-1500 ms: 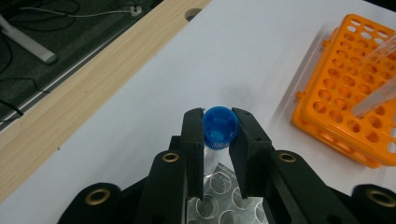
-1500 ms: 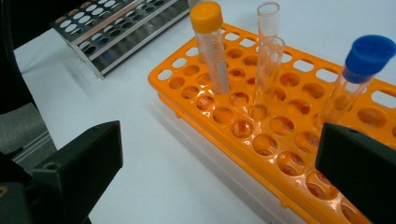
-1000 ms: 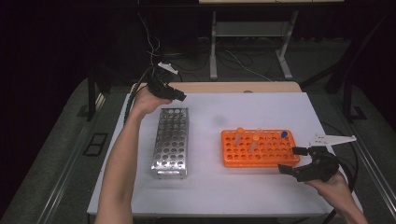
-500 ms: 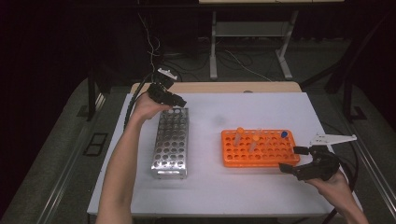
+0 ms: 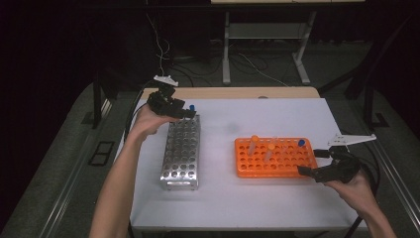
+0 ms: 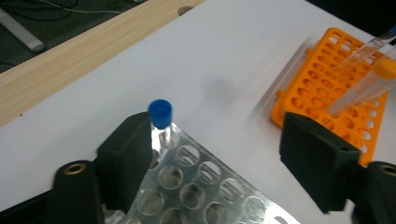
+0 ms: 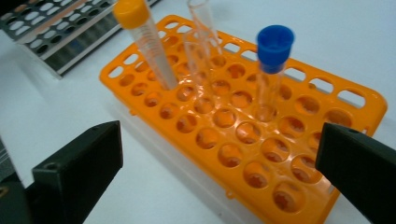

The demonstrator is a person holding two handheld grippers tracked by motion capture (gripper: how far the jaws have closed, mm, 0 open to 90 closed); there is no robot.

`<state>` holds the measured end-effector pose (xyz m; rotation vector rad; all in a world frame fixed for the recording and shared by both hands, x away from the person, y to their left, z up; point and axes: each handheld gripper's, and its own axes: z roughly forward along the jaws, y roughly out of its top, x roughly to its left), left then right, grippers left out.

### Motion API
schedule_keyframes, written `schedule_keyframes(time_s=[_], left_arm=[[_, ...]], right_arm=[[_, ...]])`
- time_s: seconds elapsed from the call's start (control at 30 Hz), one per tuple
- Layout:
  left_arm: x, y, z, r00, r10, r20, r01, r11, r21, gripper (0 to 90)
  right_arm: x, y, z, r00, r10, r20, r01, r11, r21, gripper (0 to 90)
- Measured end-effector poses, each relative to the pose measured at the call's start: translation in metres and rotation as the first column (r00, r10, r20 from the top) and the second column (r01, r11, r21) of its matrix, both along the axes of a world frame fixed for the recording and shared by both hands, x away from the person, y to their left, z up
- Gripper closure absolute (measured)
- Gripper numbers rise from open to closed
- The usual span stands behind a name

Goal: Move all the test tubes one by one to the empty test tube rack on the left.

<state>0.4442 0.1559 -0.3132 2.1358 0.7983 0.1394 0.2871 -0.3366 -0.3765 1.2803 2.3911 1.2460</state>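
1 blue-capped tube [image 6: 161, 116] at metal rack [image 5: 181, 153] corner

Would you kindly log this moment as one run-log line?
left gripper: jaws just opened, blue-capped tube standing in metal rack | right gripper: open, facing orange rack

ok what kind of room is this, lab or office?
Probably a lab-style recording bench: an orange tube rack with capped tubes, a metal tube rack on a white table, and loose cables on the dark floor behind.
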Motion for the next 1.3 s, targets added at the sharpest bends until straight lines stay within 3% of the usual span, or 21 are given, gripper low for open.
schedule_keyframes(time_s=[0.37,0.53,0.57,0.63,1.03,1.3], left_arm=[[-0.041,0.002,0.006,0.9995,-0.008,0.03,0.009,0.9999,-0.01,6.6],[-0.057,0.003,0.007,0.9991,0.015,0.04,-0.014,0.9996,-0.025,0.0],[-0.061,0.003,0.006,0.9989,0.018,0.044,-0.017,0.9996,-0.023,0.0],[-0.067,0.004,0.005,0.9985,0.02,0.051,-0.019,0.9995,-0.026,0.0],[-0.098,0.0,0.0,0.9974,-0.013,0.07,0.015,0.9995,-0.028,0.0],[-0.114,-0.01,-0.005,0.995,-0.049,0.086,0.052,0.9982,-0.029,0.0]], right_arm=[[0.023,0.001,-0.01,0.9998,-0.011,-0.013,0.011,1.0,-0.028,0.4],[0.028,0.001,-0.011,1.0,-0.005,0.0,0.005,0.999,-0.037,7.3],[0.029,0.001,-0.011,1.0,-0.003,0.004,0.003,0.999,-0.04,14.2],[0.03,0.001,-0.012,0.9999,-0.002,0.011,0.003,0.999,-0.036,15.8],[0.041,0.007,-0.019,0.9993,0.032,0.019,-0.031,0.997,-0.073,47.3],[0.042,0.01,-0.02,0.9991,0.02,0.039,-0.016,0.995,-0.101,67.2]])
